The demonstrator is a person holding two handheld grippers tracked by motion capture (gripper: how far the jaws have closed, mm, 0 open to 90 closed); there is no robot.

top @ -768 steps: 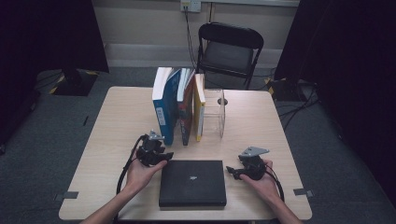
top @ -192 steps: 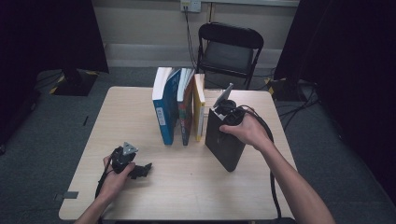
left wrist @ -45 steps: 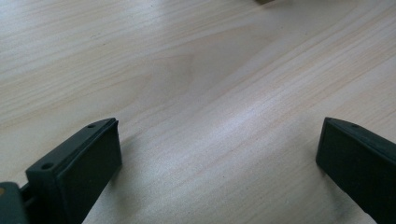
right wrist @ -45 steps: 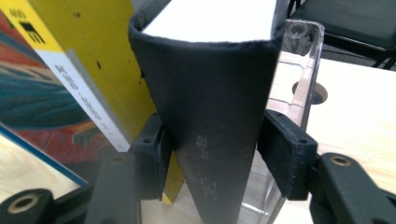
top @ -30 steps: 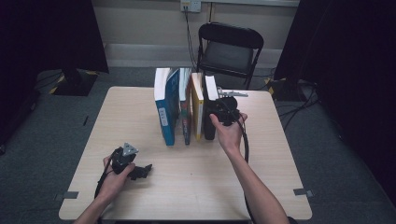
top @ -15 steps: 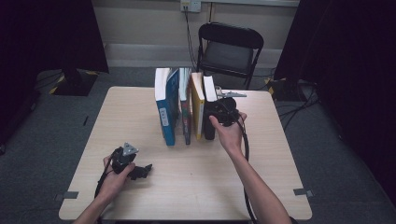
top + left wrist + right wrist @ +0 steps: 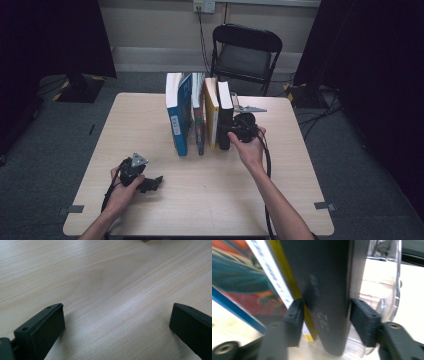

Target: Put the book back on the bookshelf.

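Black folding chair, grey carpet

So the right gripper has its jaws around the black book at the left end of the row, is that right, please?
Not quite: the right gripper has its jaws around the black book at the right end of the row, beside the yellow book. The high view shows it.

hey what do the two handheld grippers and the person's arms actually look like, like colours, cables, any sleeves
Both are black. The left gripper carries a grey three-cornered plate on top, and a black cable trails from it along the forearm. Its jaws are flat, blocky black pads with small screw holes. The right gripper has the same black blocky jaws, a grey plate and a black cable looping down past the wrist. Both forearms are bare; no sleeves show.
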